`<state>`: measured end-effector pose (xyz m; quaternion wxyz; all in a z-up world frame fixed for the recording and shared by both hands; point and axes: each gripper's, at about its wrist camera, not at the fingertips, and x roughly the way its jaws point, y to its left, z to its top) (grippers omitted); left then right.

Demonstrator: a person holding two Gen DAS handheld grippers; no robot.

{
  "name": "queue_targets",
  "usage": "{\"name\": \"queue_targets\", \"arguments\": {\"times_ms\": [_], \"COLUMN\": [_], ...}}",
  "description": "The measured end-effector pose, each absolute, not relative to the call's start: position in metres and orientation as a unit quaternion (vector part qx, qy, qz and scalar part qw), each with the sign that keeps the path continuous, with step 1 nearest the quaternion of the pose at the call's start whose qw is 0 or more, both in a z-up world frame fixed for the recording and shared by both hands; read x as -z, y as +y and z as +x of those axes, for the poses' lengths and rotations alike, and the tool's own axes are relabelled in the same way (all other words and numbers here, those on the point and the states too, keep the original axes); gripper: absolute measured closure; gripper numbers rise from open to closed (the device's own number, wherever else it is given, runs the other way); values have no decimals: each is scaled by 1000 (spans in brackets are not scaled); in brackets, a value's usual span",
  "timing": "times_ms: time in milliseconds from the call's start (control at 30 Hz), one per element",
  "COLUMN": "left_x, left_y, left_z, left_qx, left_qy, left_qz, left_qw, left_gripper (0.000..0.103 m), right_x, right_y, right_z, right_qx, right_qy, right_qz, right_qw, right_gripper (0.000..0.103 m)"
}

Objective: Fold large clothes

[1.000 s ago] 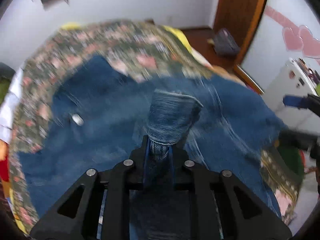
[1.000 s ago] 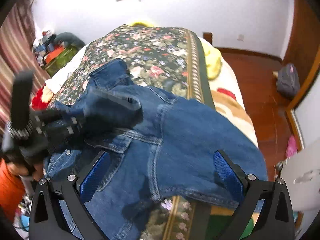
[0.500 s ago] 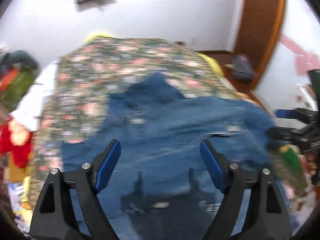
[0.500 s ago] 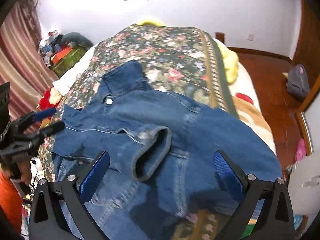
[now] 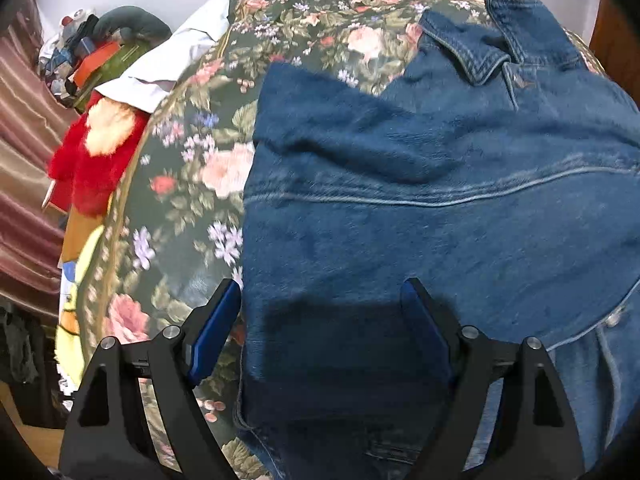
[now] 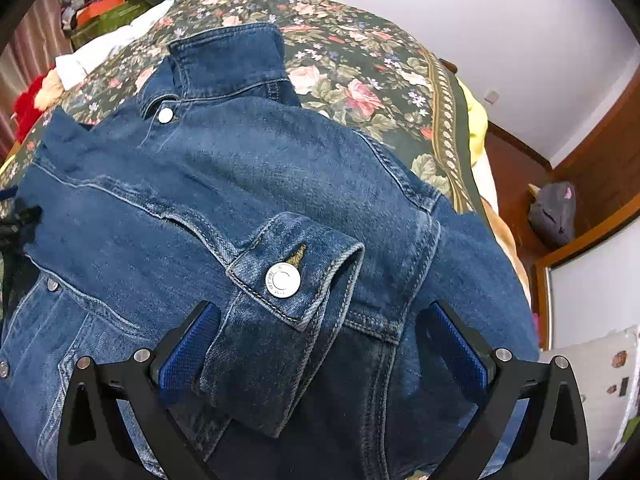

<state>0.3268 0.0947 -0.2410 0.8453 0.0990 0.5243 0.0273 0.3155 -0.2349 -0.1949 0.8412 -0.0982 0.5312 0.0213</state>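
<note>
A blue denim jacket (image 5: 420,220) lies spread on a floral bedspread (image 5: 188,176), collar at the far end. My left gripper (image 5: 320,332) is open and empty, low over the jacket's left folded edge. In the right wrist view the jacket (image 6: 208,184) has a sleeve folded across its front, with the buttoned cuff (image 6: 296,276) lying on top. My right gripper (image 6: 320,344) is open and empty, its jaws on either side of that sleeve just behind the cuff.
A red plush toy (image 5: 92,160) and white cloth (image 5: 176,64) lie off the bed's left side, with clutter (image 5: 92,56) beyond. A grey bag (image 6: 554,212) sits on the wooden floor at right. A yellow sheet (image 6: 476,128) shows at the bed's right edge.
My left gripper let go of the sleeve cuff, opened and swung to the jacket's left edge. The sleeve now lies folded across the jacket. My right gripper moved down close over the cuff.
</note>
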Motion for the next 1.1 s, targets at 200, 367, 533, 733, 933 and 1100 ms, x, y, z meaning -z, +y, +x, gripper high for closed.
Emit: {"name": "queue_targets", "arguments": {"times_ms": [200,367,533,733,933,1100], "left_x": [241,220,186,159,160,174], "left_y": [100,95,71,14,-47,-90], "left_z": [318,315,315,321,336,340], "left_qx": [-28,-31,-18,33,83,116], "left_qy": [520,511,477,454,467,487], "left_qz": [101,127,130,108,98,103], "left_qw": [847,850,869,884,875,859], "left_gripper": [17,17,17,17,17,17], "right_x": [176,138,110,119,168,200], "right_y": [-251,-282,-343,-429,-508,-545], "right_z": [300,269,236,193,147,114], "right_qx": [-39,-12,36,90,141,140], "right_qy": [536,492,464,464,492,493], "right_qz": [-39,-25,24,115,248,346], "right_qw": [843,870,885,874,823,786], "right_gripper": [0,0,0,0,0,0]}}
